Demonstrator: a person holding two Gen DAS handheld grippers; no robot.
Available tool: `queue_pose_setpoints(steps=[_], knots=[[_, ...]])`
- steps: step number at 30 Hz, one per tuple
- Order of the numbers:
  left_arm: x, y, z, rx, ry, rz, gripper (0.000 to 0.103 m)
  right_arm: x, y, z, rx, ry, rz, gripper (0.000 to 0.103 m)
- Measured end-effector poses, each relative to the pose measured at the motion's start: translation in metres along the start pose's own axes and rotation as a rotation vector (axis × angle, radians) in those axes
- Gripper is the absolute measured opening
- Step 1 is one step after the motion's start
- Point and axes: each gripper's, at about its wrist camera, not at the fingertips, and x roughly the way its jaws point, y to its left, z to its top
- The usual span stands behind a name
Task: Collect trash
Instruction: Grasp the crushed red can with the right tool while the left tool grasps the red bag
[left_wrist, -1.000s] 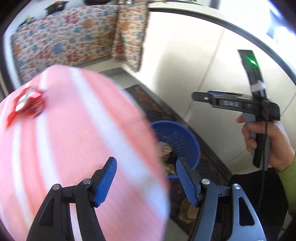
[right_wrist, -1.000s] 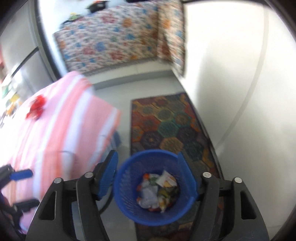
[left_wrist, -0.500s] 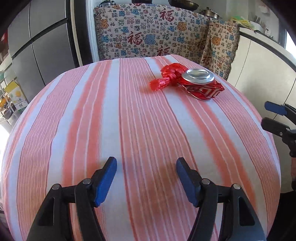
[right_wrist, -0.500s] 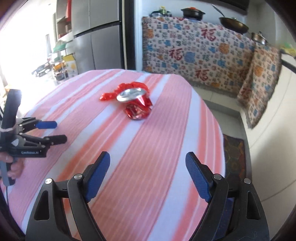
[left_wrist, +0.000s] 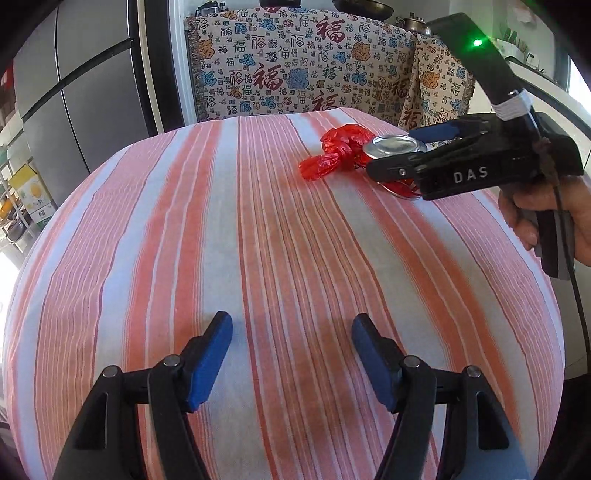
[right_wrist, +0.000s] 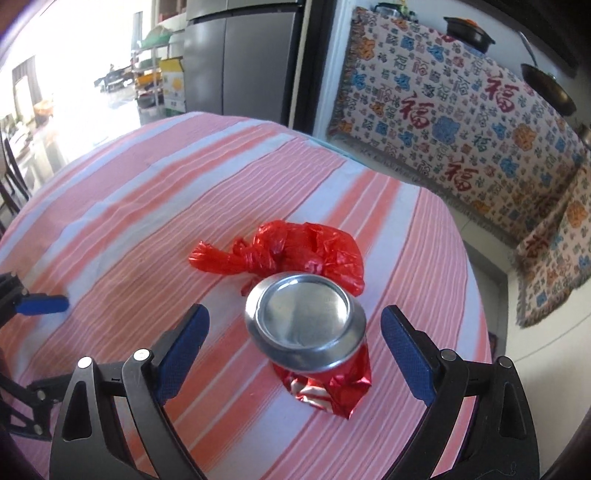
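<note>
A tabletop (left_wrist: 229, 236) is being covered by a pink-and-white striped cloth, while a patterned fabric (right_wrist: 461, 122) printed with Chinese characters is being draped over the counter behind. A grey refrigerator (right_wrist: 236, 59) is being lit by bright daylight from the left.

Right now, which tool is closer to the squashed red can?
The right tool. Its open fingers sit on either side of the crushed red metal can, not touching. The left tool hangs over bare striped tablecloth, far from it.

One crushed can (right_wrist: 306, 325), one red plastic bag (right_wrist: 295, 251), two tools, possibly two pans on counter.
</note>
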Motion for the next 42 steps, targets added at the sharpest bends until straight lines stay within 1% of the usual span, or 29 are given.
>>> queue_pose_setpoints(steps=[1,2,7,9,12,14,16,17,18,20,21,25,27,29,32,35,37,41,42], knots=[[0.000,0.000,0.000,-0.001,0.000,-0.001,0.069,0.001,-0.001,-0.002,0.000,0.014,-0.012,0.075],[0.000,0.001,0.001,-0.001,0.000,-0.002,0.069,0.000,-0.003,-0.004,0.014,0.014,-0.015,0.071],[0.001,0.001,0.001,0.000,0.000,-0.001,0.069,-0.032,-0.018,-0.029,0.149,-0.051,0.030,0.071],[0.000,0.001,0.001,0.000,0.000,-0.001,0.069,-0.049,-0.018,-0.042,0.176,-0.059,0.036,0.071],[0.000,0.001,0.001,-0.002,-0.002,-0.005,0.069,-0.077,-0.012,-0.072,0.226,-0.048,0.039,0.071],[0.000,0.001,0.005,0.003,-0.004,-0.041,0.069,-0.096,-0.006,-0.094,0.257,-0.047,0.027,0.071],[0.003,0.001,0.017,0.005,-0.005,-0.100,0.069,-0.111,-0.001,-0.110,0.293,-0.053,0.028,0.071],[0.003,-0.001,0.027,0.003,-0.008,-0.110,0.069,-0.117,0.000,-0.116,0.313,-0.061,0.038,0.071],[0.003,-0.003,0.039,0.004,-0.019,-0.119,0.069,-0.121,0.002,-0.122,0.330,-0.073,0.049,0.071],[0.006,-0.010,0.067,0.026,-0.046,-0.164,0.069,-0.128,0.006,-0.131,0.347,-0.093,0.052,0.071],[0.010,-0.015,0.081,0.041,-0.048,-0.175,0.069,-0.130,0.008,-0.132,0.351,-0.098,0.047,0.071],[0.037,-0.031,0.131,0.086,-0.059,-0.151,0.069,-0.134,0.009,-0.138,0.354,-0.107,0.060,0.071],[0.052,-0.039,0.148,0.117,-0.038,-0.169,0.069,-0.137,0.006,-0.140,0.356,-0.113,0.060,0.071],[0.068,-0.049,0.157,0.160,-0.009,-0.172,0.069,-0.138,0.004,-0.142,0.364,-0.118,0.067,0.071],[0.091,-0.064,0.164,0.230,0.037,-0.157,0.069,-0.140,0.002,-0.144,0.367,-0.121,0.068,0.071],[0.109,-0.070,0.165,0.260,0.070,-0.122,0.069,-0.138,0.000,-0.146,0.372,-0.117,0.070,0.071],[0.118,-0.069,0.166,0.253,0.080,-0.114,0.069,-0.137,-0.001,-0.147,0.373,-0.111,0.070,0.071],[0.118,-0.062,0.165,0.215,0.056,-0.140,0.069,-0.133,0.000,-0.148,0.375,-0.102,0.071,0.071],[0.117,-0.061,0.164,0.207,0.050,-0.146,0.058,-0.133,0.000,-0.147,0.376,-0.102,0.070,0.071]])
